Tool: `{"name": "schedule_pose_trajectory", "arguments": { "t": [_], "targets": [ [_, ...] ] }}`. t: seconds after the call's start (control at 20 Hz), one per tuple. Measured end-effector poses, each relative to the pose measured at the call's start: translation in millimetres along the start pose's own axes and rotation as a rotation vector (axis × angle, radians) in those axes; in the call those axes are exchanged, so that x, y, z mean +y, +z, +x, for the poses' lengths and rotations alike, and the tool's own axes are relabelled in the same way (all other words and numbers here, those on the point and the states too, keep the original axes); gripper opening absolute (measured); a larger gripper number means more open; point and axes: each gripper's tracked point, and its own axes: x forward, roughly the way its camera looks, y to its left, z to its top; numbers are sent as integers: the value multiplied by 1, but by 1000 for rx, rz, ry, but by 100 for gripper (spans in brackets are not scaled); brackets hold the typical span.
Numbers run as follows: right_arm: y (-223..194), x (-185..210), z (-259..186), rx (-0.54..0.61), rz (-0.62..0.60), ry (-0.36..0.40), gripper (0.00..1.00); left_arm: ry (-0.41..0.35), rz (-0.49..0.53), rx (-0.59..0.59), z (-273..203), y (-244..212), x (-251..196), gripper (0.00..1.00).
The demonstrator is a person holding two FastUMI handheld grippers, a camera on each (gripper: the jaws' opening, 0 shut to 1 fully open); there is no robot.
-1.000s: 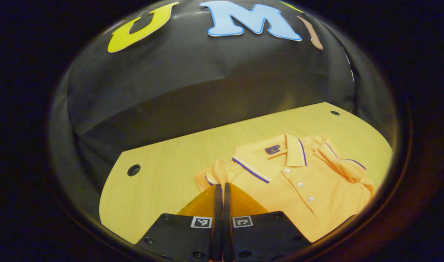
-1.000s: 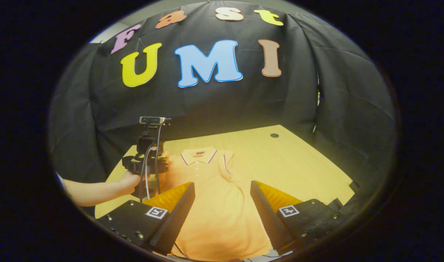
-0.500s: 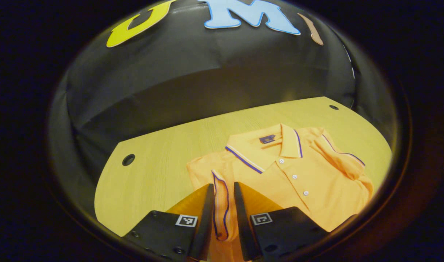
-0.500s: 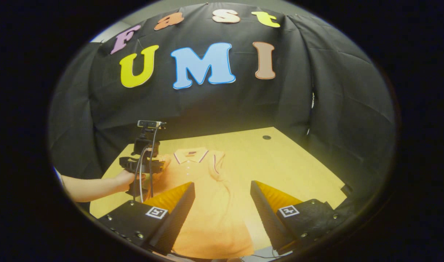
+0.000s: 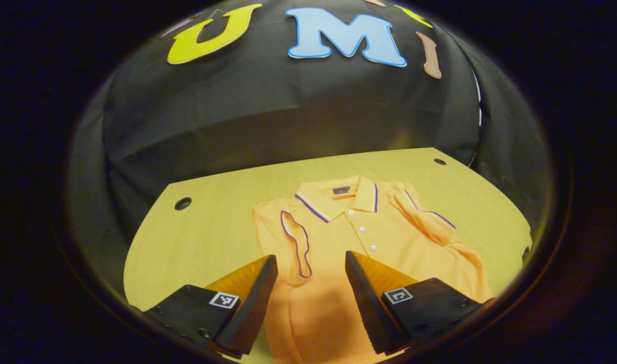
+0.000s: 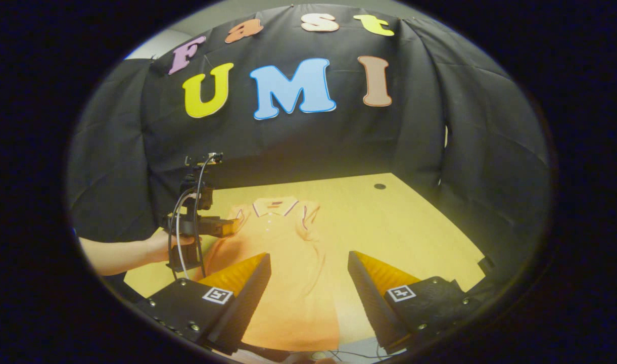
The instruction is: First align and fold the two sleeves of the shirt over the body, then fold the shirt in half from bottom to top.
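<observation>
An orange polo shirt [image 5: 369, 242] with a striped collar lies face up on the wooden table [image 5: 207, 237]. Both short sleeves are folded in over the body: one sleeve [image 5: 295, 242] with a dark-edged cuff lies just ahead of my left gripper [image 5: 311, 265], the other sleeve [image 5: 429, 222] lies on the far side. My left gripper is open above the shirt, holding nothing. In the right gripper view the shirt [image 6: 283, 268] stretches away from my open right gripper [image 6: 309, 263], which hovers over its lower part. The left gripper [image 6: 230, 227] and the hand [image 6: 159, 245] holding it show at the shirt's left side.
The table has round cable holes at the far left [image 5: 182, 203] and far right [image 5: 439, 162]. Black cloth walls close in behind and to both sides. Bare wood [image 6: 404, 222] spreads to the right of the shirt. Cables [image 6: 318, 355] lie at the near table edge.
My left gripper, shut on the near sleeve a second ago, has opened and let it go on the shirt's body, then drawn back. The right gripper has stayed open and barely moved.
</observation>
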Motion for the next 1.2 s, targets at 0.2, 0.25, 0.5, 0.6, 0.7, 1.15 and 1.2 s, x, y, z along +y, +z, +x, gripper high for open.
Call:
{"name": "schedule_pose_trajectory", "arguments": {
  "t": [0.2,0.25,0.5,0.6,0.7,1.15,1.2],
  "targets": [
    [-10,-9,-13,-8,-52,47,95,23,-56,-10,-53,-19,-10,93],
    [-13,-10,-15,-7,-61,58,95,31,-69,-16,-66,-23,-12,93],
    [-38,-15,-22,28,-89,103,95,45,-124,-38,-132,-52,-24,93],
    [-51,-13,-22,55,-88,118,95,42,-135,-30,-155,-70,-29,92],
    [-62,-10,-22,78,-86,125,95,44,-136,-25,-172,-85,-29,91],
    [-110,-2,-16,170,-112,63,95,-16,-136,22,-225,-151,-24,96],
    [-117,-2,-14,186,-112,54,95,-13,-128,33,-229,-159,-21,95]
  ]
}}
